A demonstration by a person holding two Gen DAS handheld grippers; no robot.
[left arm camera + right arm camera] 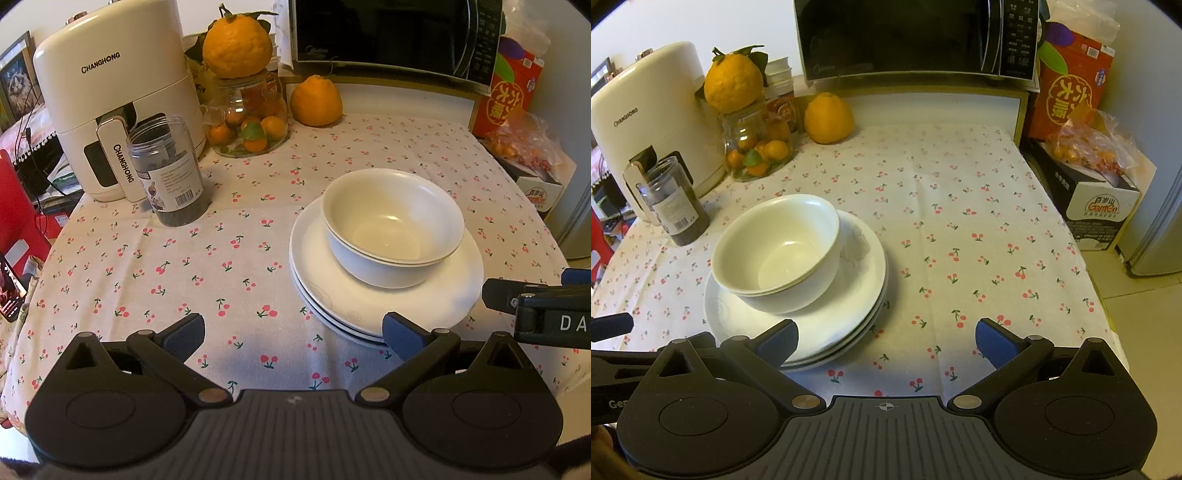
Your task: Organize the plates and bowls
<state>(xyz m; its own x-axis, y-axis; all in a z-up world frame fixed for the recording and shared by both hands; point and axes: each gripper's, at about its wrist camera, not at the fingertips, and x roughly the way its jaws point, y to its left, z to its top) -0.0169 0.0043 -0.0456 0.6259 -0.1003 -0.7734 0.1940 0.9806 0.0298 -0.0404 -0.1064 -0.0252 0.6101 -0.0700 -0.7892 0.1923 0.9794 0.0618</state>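
Two white bowls sit nested on a stack of white plates on the cherry-print tablecloth. My left gripper is open, low over the cloth just left of the stack, its right pad in front of the plates' near rim. My right gripper is open too, just right of the stack, with its left pad in front of the plates' near edge. Neither holds anything. The right gripper's black body shows at the right edge of the left wrist view.
A cream air fryer, a dark jar, a glass jar of small oranges and a loose orange line the back left. A microwave stands behind, boxes to the right.
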